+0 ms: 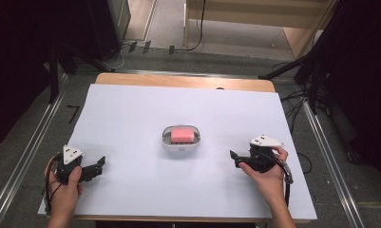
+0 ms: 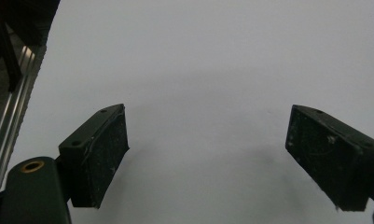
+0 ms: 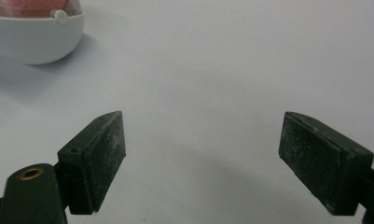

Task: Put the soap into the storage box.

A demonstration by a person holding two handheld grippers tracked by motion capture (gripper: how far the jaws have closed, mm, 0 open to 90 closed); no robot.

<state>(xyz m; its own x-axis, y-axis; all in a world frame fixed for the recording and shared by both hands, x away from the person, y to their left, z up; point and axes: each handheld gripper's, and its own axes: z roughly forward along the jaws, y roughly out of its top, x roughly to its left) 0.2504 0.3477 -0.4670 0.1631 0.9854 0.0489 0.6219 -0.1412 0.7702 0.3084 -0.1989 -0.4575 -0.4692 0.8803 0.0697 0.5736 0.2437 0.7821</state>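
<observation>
Two sets of tongs, left tongs (image 1: 99, 165) and right tongs (image 1: 233, 158), are sitting spread and empty; we're eyeing the pink soap (image 1: 182, 134) in its dish (image 1: 166, 141), long axis crosswise, right side nearer.

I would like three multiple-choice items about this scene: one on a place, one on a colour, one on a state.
1. Where is the white dish?
A. mid-table, between the hands
B. at the far left corner
C. on the floor

2. What colour is the soap bar in it?
A. green
B. pink
C. blue

3. How is the right tool?
A. shut on the soap
B. shut, empty
C. open, empty

Key:
1 A, the high view shows it centred on the white sheet.
2 B, the bar is pink.
3 C, only bare sheet lies between its wide-apart jaws.
</observation>
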